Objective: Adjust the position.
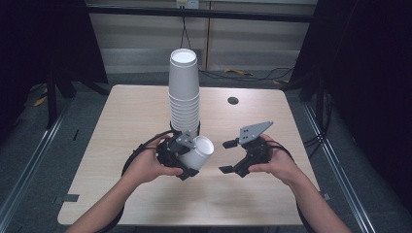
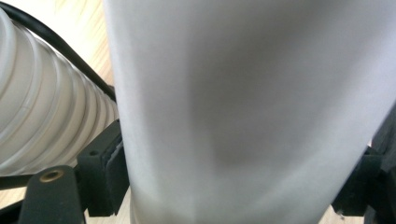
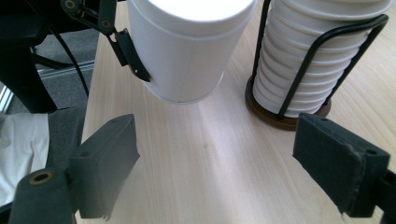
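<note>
A single white paper cup lies tilted between the jaws of my left gripper, with its mouth turned right and up. In the left gripper view the cup is pressed on both sides by the black pads. Just behind stands a tall stack of white cups in a black wire holder. My right gripper hangs open to the right of the held cup, with nothing between its jaws. In the right gripper view, that gripper faces the cup and the stack.
The light wooden table has a dark round hole at the back right. The stack's holder has a brown round base. Cables trail on the floor behind the table. Dark frames stand on both sides.
</note>
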A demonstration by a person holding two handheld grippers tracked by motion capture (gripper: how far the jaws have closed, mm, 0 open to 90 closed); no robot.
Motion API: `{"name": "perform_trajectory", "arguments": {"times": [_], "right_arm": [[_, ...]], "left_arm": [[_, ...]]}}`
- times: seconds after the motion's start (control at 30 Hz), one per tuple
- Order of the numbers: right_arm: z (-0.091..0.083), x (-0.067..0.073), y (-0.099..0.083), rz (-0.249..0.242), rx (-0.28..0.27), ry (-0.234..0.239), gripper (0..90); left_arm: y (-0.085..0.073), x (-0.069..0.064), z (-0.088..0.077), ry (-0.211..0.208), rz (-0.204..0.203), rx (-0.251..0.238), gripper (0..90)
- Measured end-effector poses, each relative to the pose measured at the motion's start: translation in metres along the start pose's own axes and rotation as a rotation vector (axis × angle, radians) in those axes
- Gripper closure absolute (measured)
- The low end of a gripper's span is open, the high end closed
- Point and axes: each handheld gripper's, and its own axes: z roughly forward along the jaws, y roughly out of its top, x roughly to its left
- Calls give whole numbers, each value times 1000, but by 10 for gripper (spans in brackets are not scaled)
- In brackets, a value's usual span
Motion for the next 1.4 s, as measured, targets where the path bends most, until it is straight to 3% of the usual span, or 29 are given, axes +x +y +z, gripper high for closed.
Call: {"name": "perform_trajectory", "arguments": {"times": [0.43, 0.9, 1.4], "right_arm": [[6, 3, 5, -23, 22, 31, 135], [11, 5, 8, -37, 51, 55, 135], [19, 7, 24, -83, 191, 68, 139]], "left_arm": [[8, -3, 6, -7, 52, 107, 173], [17, -7, 11, -19, 89, 141, 172], [19, -9, 17, -22, 111, 179, 172]]}}
